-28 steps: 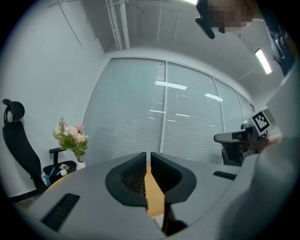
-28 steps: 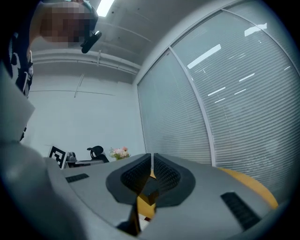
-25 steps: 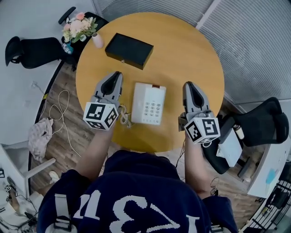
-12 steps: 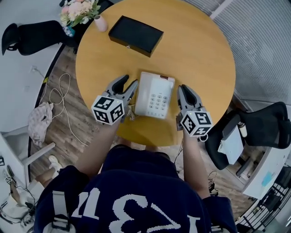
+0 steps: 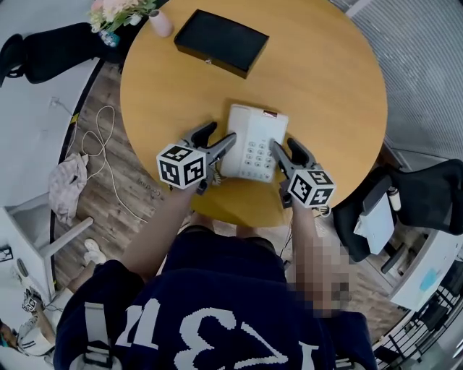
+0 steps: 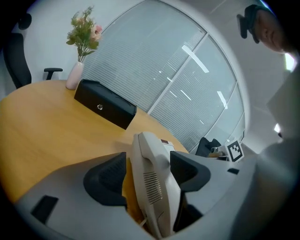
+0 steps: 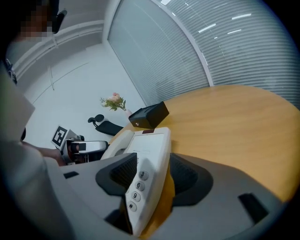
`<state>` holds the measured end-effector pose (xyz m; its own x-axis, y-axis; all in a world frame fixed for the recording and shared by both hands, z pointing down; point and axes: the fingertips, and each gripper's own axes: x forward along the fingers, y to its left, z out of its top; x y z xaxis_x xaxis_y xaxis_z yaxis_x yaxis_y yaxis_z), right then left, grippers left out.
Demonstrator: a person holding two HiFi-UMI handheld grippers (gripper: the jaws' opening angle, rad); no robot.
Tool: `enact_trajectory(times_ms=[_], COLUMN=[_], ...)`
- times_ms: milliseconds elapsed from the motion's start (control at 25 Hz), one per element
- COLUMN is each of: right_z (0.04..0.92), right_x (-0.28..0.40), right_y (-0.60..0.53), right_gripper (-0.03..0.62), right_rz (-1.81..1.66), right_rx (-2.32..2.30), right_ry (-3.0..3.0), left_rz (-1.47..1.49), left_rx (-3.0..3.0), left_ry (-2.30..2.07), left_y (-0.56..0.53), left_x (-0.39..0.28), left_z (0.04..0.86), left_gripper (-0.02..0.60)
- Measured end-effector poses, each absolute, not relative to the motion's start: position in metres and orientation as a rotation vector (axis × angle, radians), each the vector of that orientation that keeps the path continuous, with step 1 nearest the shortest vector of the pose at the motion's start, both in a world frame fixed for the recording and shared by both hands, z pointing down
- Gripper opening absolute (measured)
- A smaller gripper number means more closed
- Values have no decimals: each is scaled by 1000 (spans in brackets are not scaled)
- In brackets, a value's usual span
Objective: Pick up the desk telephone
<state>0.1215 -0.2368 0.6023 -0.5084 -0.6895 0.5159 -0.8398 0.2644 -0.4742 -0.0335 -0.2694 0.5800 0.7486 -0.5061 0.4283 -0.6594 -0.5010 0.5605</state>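
The white desk telephone (image 5: 253,137) lies on the round wooden table (image 5: 325,94), handset on its left side and keypad on the right. My left gripper (image 5: 221,134) straddles the phone's handset edge (image 6: 147,150); its jaws are opening, and its left pad stands clear of the handset. My right gripper (image 5: 285,144) straddles the keypad edge (image 7: 147,145); its jaws are also opening, with gaps at both pads. In the left gripper view the gripper (image 6: 146,174) reaches along the handset. In the right gripper view the gripper (image 7: 152,177) sits over the number keys.
A black box (image 5: 222,42) lies on the table behind the phone. A pink vase (image 5: 159,22) with flowers stands at the far left rim. Black office chairs (image 5: 427,202) flank the table, and a cable trails on the floor (image 5: 101,166) at left.
Both grippers dropped from above the table to the phone's sides. Their jaws went from shut to spread, and each now has an edge of the phone between them.
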Motion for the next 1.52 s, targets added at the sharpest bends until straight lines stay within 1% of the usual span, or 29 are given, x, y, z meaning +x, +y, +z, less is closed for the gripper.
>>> enact_trajectory(times_ms=[160,440,680,1000,1200,1400,1520], right_z=[610,616,625,627,629,623,629], right_x=[110,101,99,100,100,109,106], right_y=[-236,-235,-230,-228,-230,-241,-241], right_gripper=[230,239,239,239,239,238,238], right_rz=[1163,1207,1224,1227,1264,1469,1426], right_rx=[1373,1325,1279,1225,1228,1343,1342], right_ry=[-2344,-2342,-2315,-2321,-2343,-2379,-2347], left_rz=[287,371,404,481,451,450,448], left_rx=[2204,2192,2120,1980,1992,1992,2001], left_ry=[-787,-740,-687,-429,-453,-443,-446], left_y=[-259,-250,-251,-248,-250,-249,-249], left_x=[-23,-12,-11,-3,-5,-5,-5], left_z=[584,594,602,610,609,609,609], left_gripper=[290,299,318,322,324,324,324])
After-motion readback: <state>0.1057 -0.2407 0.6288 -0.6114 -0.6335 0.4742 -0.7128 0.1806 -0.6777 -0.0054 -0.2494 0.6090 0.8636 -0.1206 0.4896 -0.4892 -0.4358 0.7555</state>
